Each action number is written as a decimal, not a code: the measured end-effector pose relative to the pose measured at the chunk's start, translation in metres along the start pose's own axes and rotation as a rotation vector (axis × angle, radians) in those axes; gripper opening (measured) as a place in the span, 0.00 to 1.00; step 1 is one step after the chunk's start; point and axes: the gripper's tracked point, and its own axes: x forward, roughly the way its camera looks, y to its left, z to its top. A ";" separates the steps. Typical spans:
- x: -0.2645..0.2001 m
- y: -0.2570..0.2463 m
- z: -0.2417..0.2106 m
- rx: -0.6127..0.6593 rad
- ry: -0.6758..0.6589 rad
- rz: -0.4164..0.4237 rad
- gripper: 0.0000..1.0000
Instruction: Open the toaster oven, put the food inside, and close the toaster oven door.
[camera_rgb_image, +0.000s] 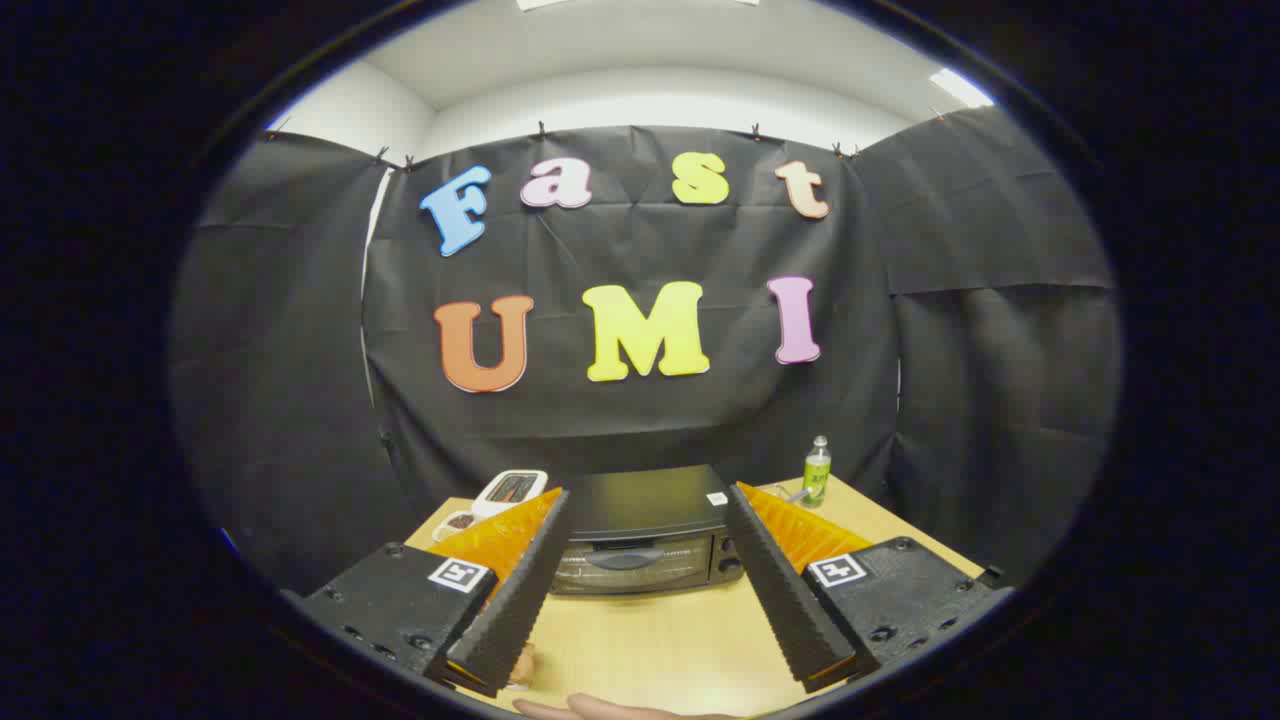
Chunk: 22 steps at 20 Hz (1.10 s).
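Toaster oven (645, 540) at the far edge of the desk (660, 640), door closed, handle across the glass front — nothing of the task looks done yet. My jaws stand wide and hold nothing; the oven sits beyond them, framed between the two fingers. A white tray (510, 490) and a small dish (458, 522) lie near the far left corner, just beside the oven; I judge the food is there, though it is too small to tell. A green bottle (817, 470) stands towards the far right corner. A hand (610, 710) rests at the near edge. Opening, loading and closing all remain.
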 end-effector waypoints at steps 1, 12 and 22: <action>0.001 -0.002 -0.002 -0.004 0.007 -0.005 1.00; 0.005 -0.005 -0.009 -0.042 -0.018 -0.035 1.00; 0.055 -0.009 -0.037 -0.051 0.007 -0.065 1.00</action>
